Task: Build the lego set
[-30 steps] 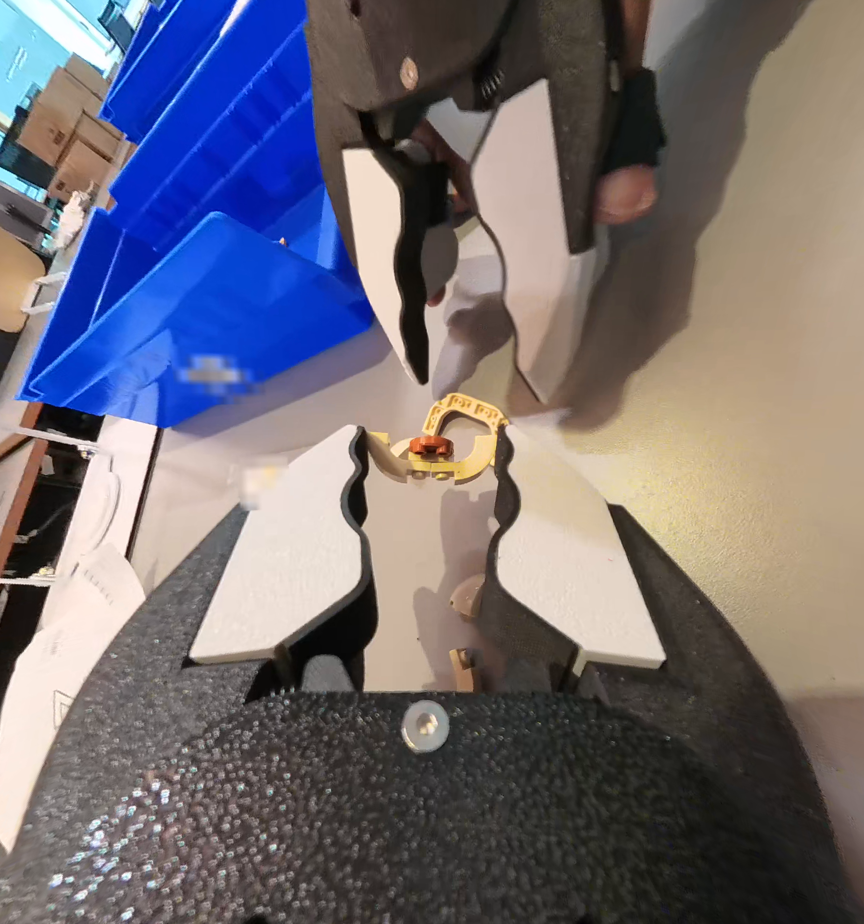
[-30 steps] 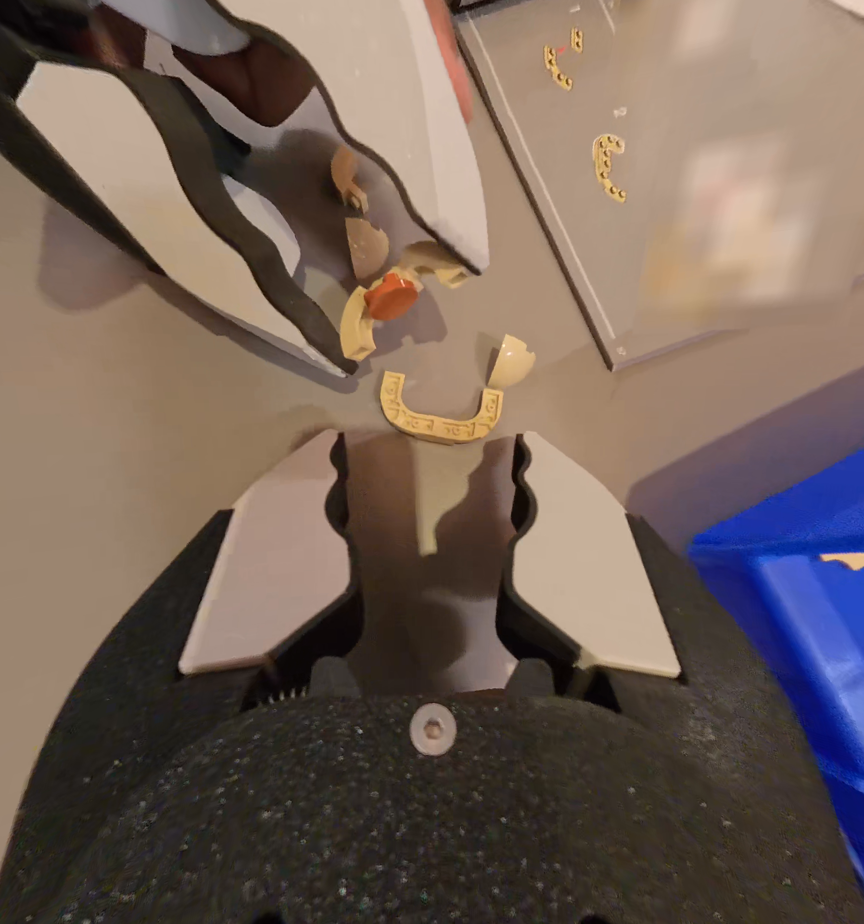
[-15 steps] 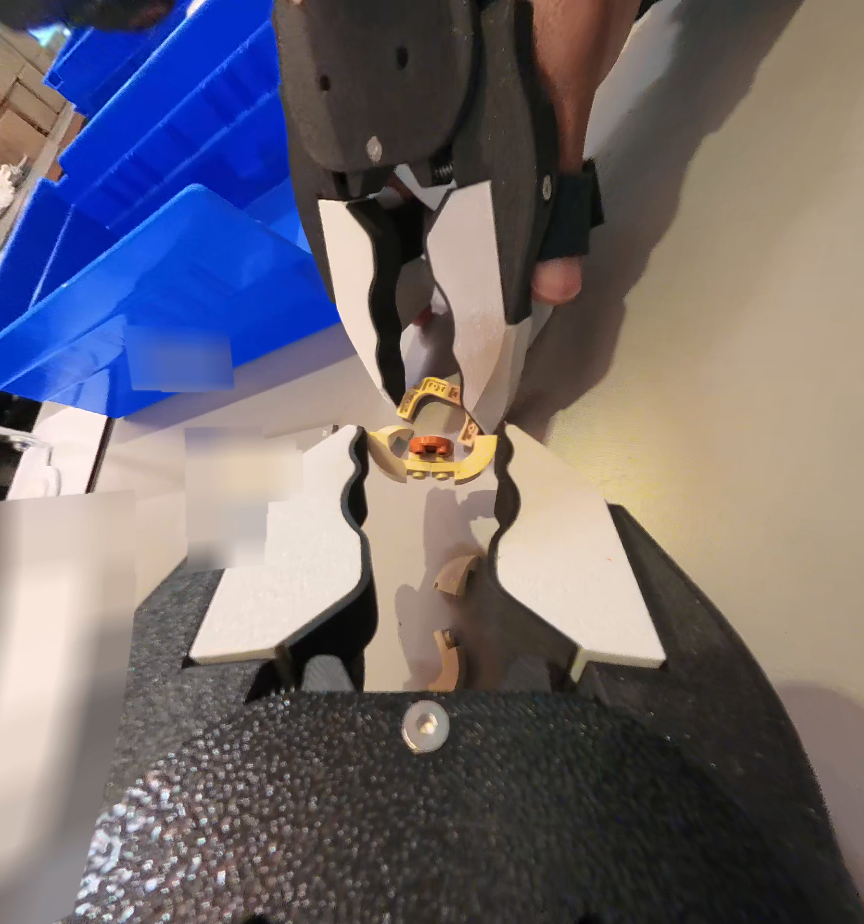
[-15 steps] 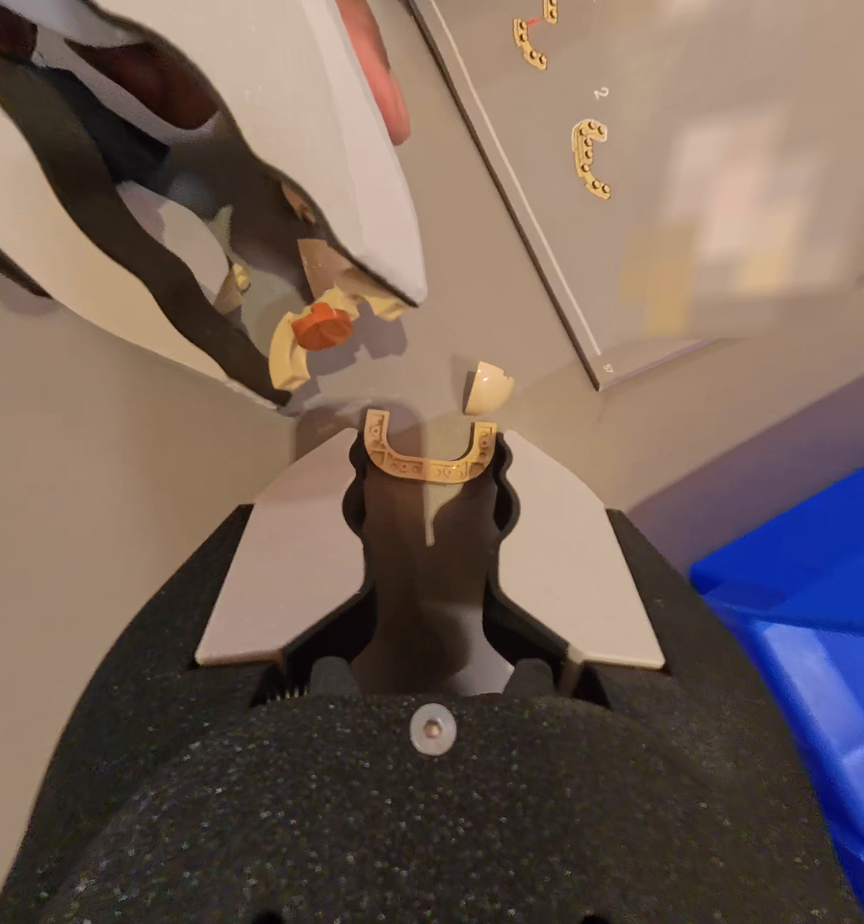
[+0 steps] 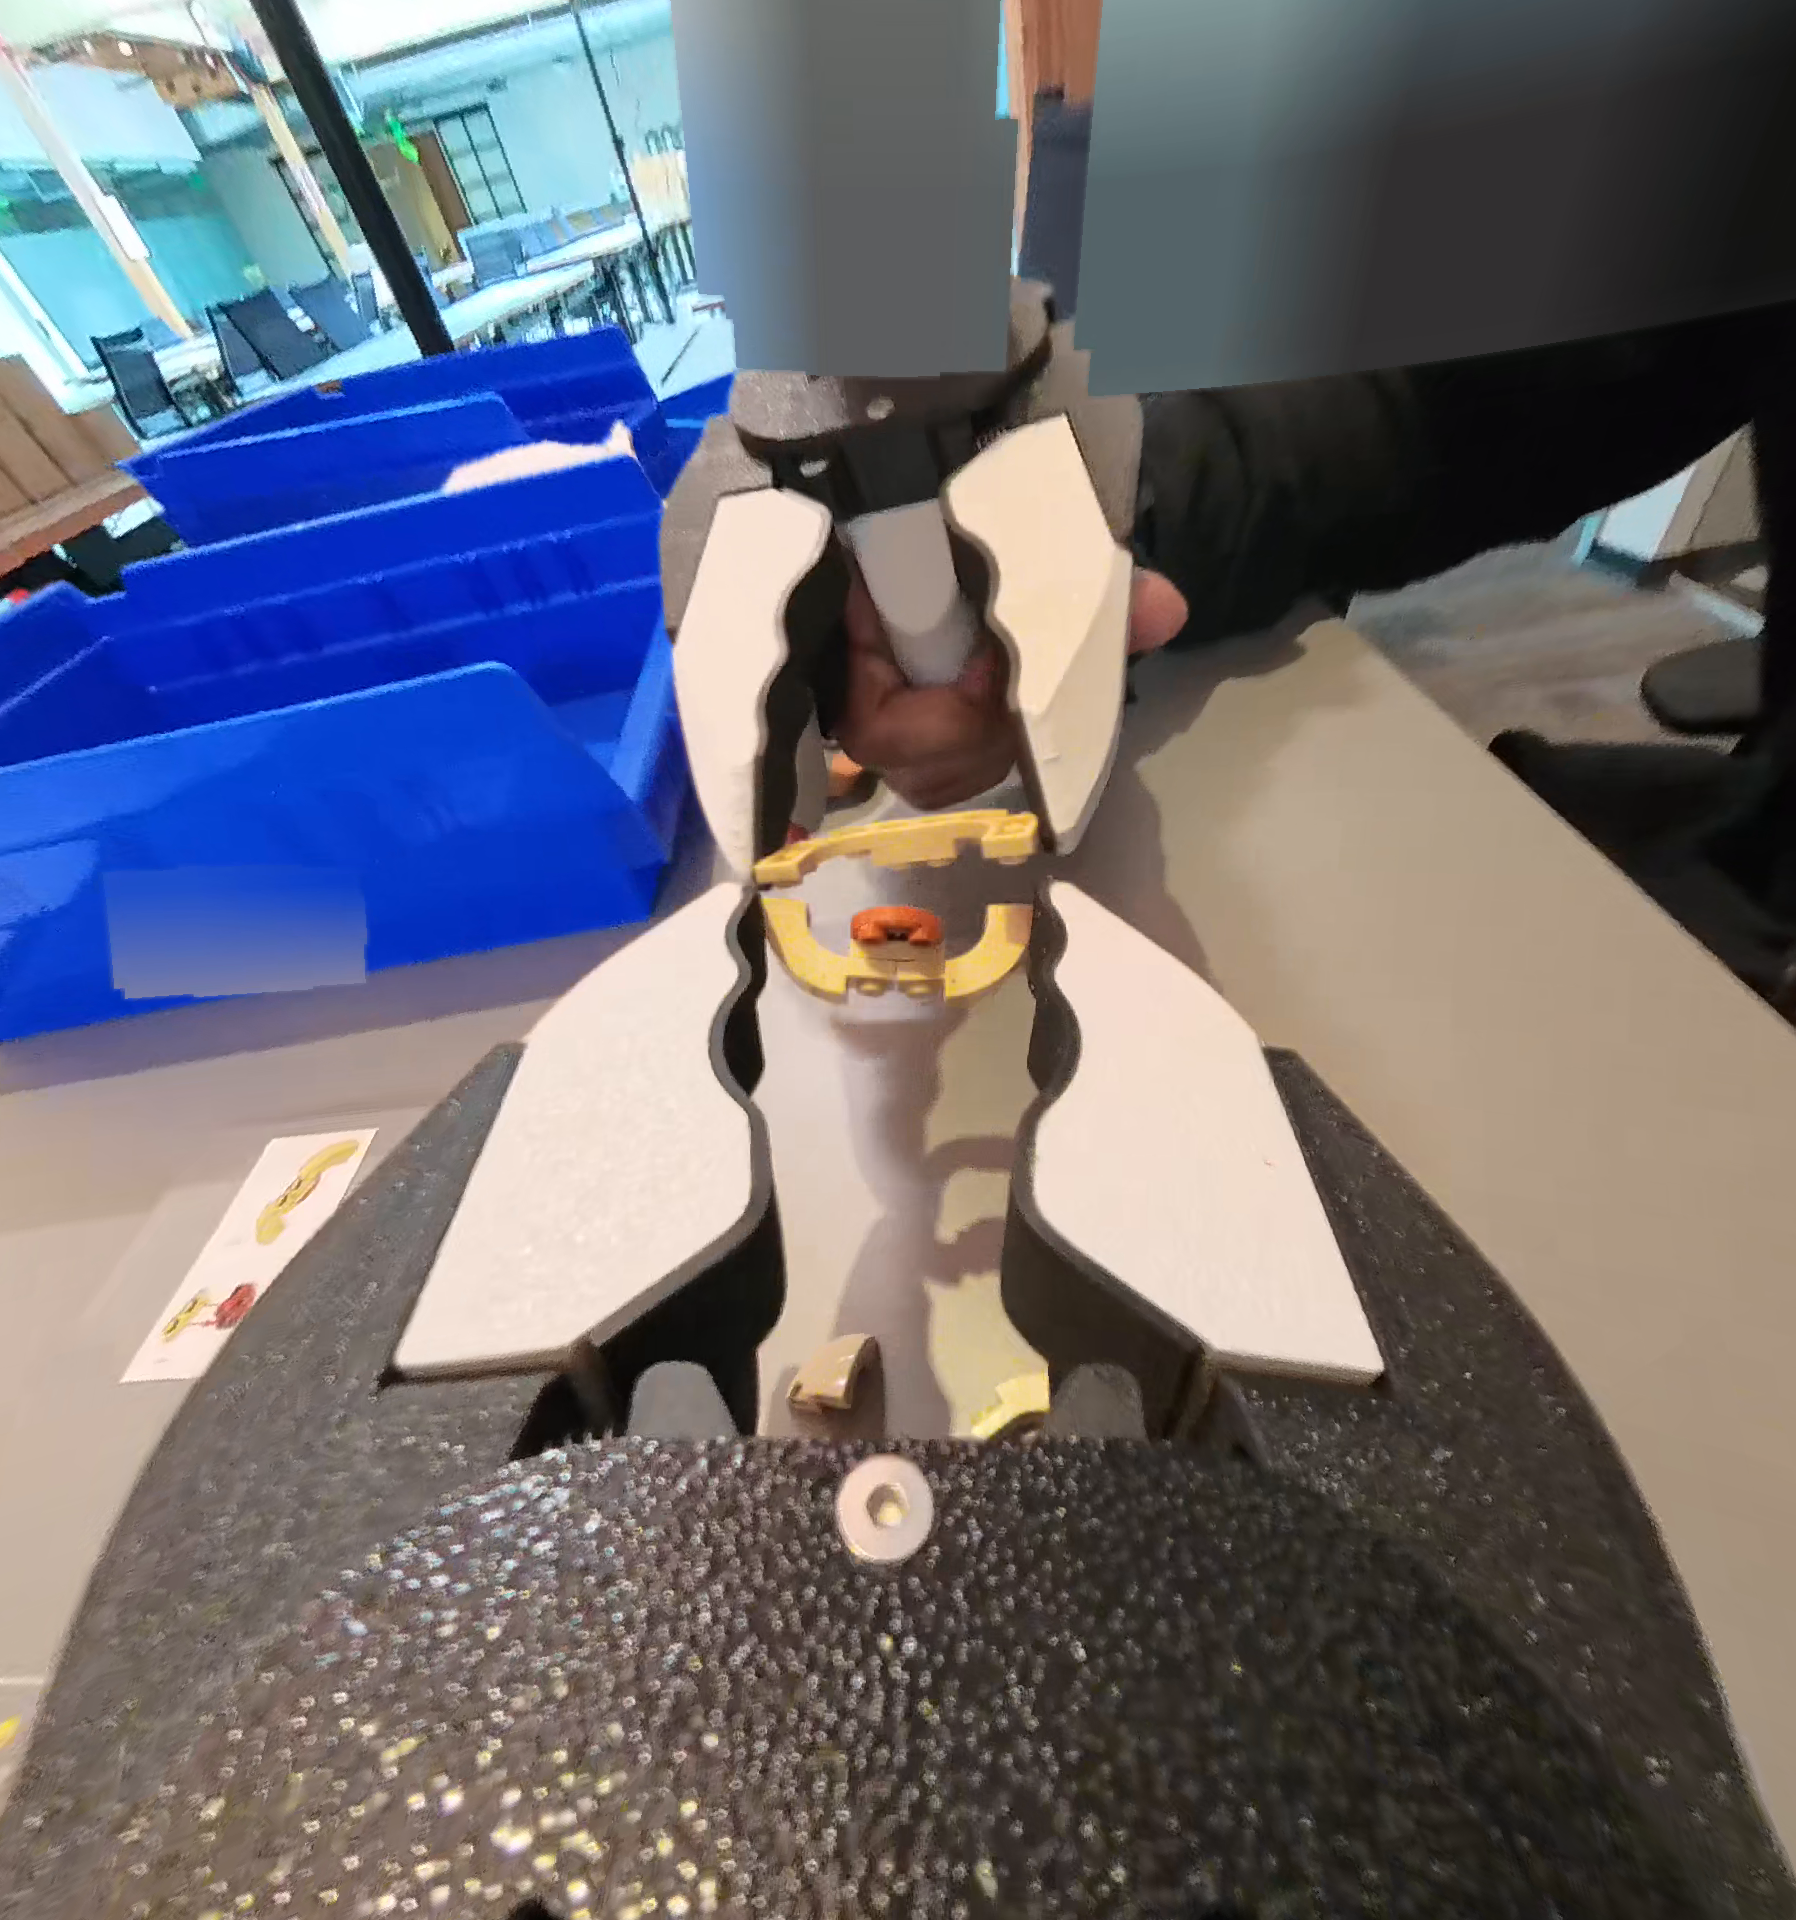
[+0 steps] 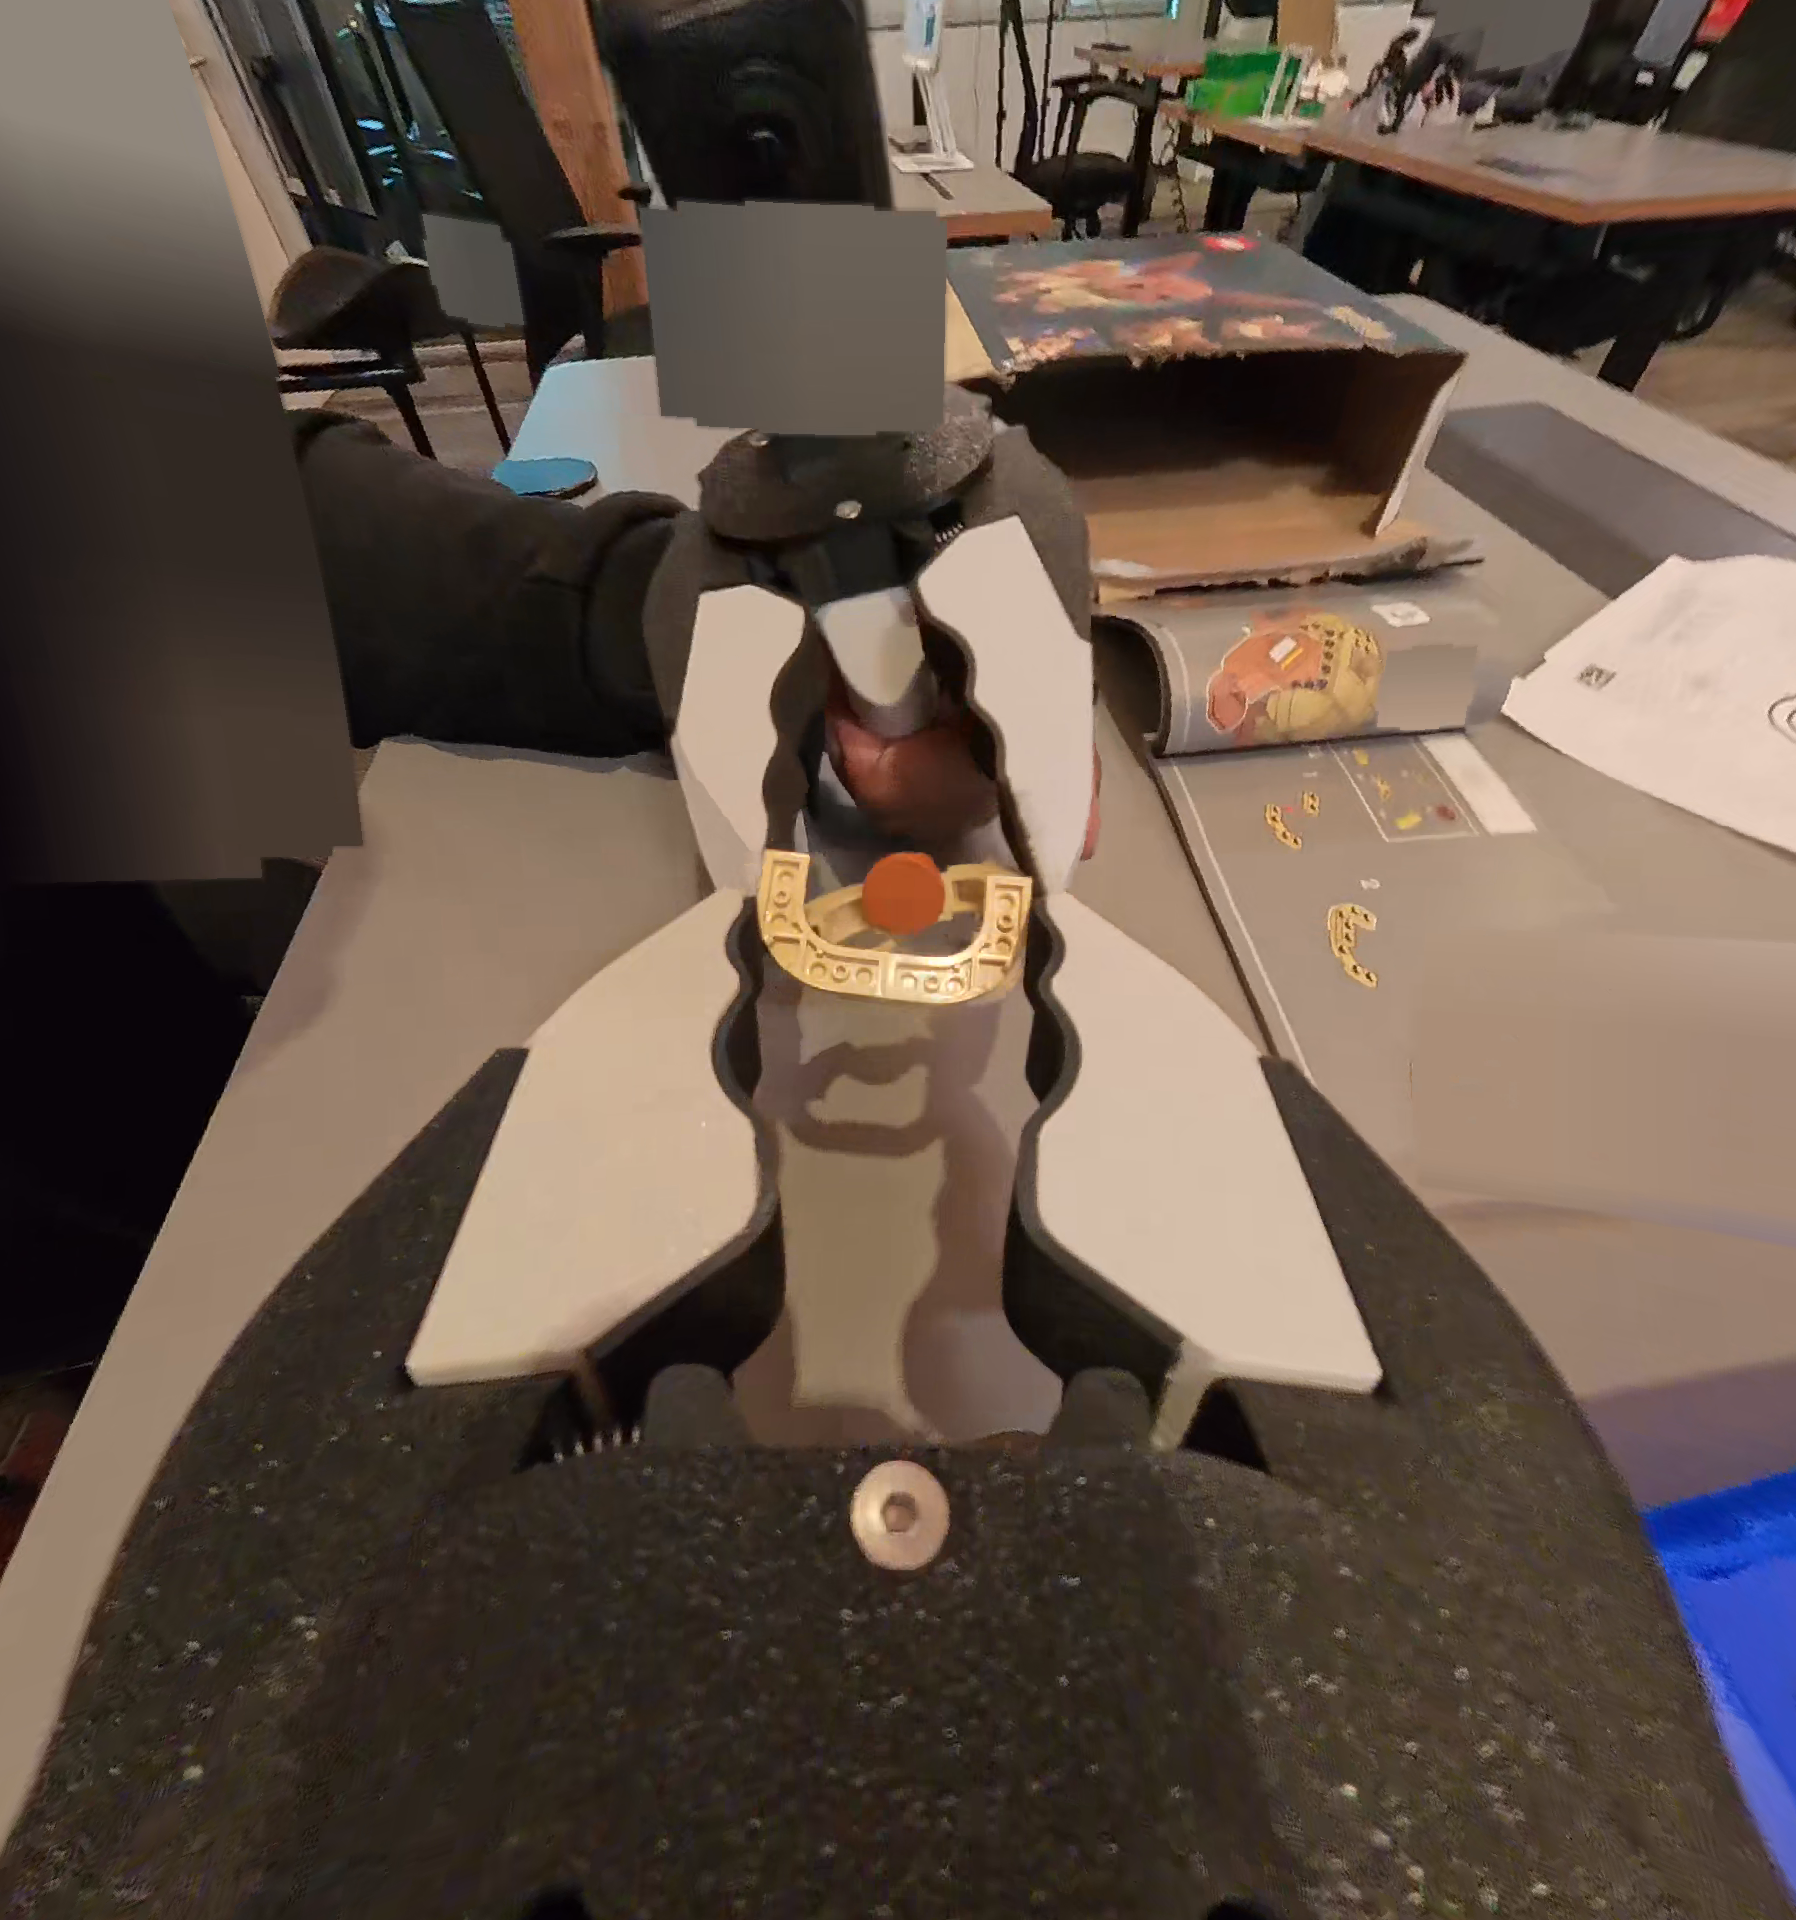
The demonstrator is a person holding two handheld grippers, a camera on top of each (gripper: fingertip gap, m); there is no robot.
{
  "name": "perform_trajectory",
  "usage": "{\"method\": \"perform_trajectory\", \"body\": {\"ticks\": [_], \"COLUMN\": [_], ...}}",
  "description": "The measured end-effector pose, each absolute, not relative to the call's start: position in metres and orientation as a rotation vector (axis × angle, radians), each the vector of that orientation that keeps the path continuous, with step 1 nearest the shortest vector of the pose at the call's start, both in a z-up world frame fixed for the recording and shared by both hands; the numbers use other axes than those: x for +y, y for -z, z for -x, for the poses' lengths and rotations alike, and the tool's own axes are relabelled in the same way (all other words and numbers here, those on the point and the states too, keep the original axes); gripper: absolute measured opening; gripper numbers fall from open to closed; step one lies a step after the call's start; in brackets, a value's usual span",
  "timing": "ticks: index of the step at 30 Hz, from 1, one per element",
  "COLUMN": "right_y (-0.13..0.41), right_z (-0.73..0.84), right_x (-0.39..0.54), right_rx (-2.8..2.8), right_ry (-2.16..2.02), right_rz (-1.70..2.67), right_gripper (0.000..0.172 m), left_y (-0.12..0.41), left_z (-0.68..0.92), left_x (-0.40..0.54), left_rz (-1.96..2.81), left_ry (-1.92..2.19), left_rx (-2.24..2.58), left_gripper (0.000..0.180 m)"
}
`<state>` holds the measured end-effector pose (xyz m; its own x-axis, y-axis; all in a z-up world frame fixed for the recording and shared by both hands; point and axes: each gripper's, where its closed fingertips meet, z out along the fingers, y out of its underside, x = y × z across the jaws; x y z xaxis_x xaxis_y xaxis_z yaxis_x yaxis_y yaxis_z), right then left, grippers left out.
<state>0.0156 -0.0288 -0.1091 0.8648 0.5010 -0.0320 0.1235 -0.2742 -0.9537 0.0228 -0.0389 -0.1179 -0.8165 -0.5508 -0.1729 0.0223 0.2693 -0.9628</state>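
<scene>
A tan U-shaped brick assembly (image 5: 889,961) topped by an orange round piece (image 5: 889,923) is pinched at its two ends by the left tool (image 5: 889,935). A second tan U-shaped plate (image 6: 894,961) is pinched by the right tool (image 6: 889,935), tip to tip with the left tool, so that the plate is held just above the assembly. Each tool is gripped from behind by a black-sleeved hand (image 6: 904,779). Blue bins (image 5: 302,748) are seen beside the assembly, and loose tan pieces (image 5: 832,1377) lie below it on the grey surface (image 5: 1445,987). An instruction booklet (image 6: 1320,707), a torn cardboard box (image 6: 1216,395) and white paper (image 6: 1704,675) lie farther off.
</scene>
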Motion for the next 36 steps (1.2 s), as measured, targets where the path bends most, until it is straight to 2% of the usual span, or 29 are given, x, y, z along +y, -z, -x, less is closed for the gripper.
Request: {"method": "perform_trajectory", "body": {"ticks": [36], "right_y": [0.080], "right_z": [-0.008], "right_x": [-0.038], "right_rx": [-0.515], "right_ry": [-0.298], "right_rz": [1.728], "right_gripper": [0.048], "left_y": [0.080], "left_z": [-0.013], "left_x": [-0.049], "left_rz": [0.575], "left_ry": [2.095], "left_rx": [1.850], "left_gripper": [0.048]}}
